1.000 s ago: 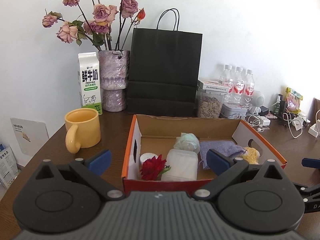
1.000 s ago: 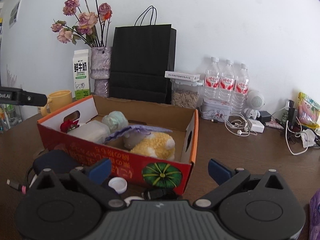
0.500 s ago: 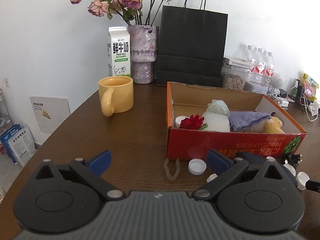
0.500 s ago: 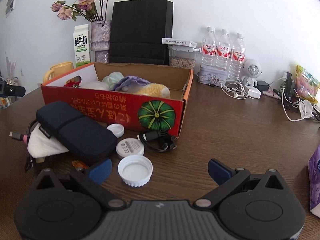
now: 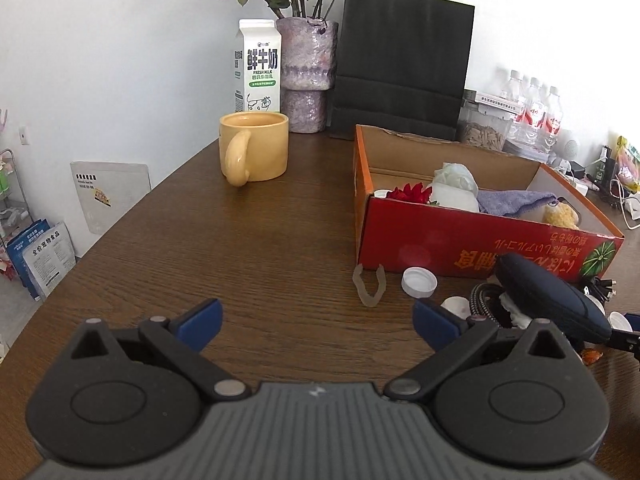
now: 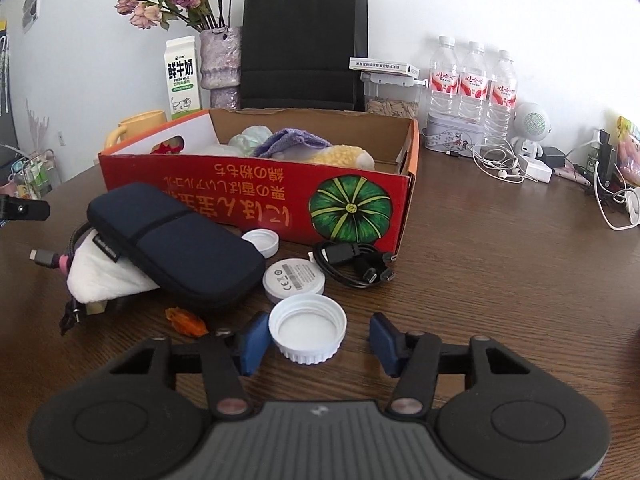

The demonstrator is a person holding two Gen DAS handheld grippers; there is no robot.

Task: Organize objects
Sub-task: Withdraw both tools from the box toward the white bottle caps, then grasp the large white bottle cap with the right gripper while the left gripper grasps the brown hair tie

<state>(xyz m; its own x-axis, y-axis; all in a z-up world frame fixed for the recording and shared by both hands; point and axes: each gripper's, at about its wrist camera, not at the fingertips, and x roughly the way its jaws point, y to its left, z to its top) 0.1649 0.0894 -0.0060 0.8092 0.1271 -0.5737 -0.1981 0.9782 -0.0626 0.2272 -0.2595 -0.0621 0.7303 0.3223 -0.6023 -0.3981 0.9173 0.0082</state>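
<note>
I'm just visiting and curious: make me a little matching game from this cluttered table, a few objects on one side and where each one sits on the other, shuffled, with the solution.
Things:
1. yellow mug
2. purple cloth
3. large white cap
4. navy pouch

Places:
A. inside the red box
B. between the right gripper fingers, on the table
C. in front of the milk carton
D. lying on a white cloth, in front of the box

Pairs: 1-C, 2-A, 3-B, 4-D
</note>
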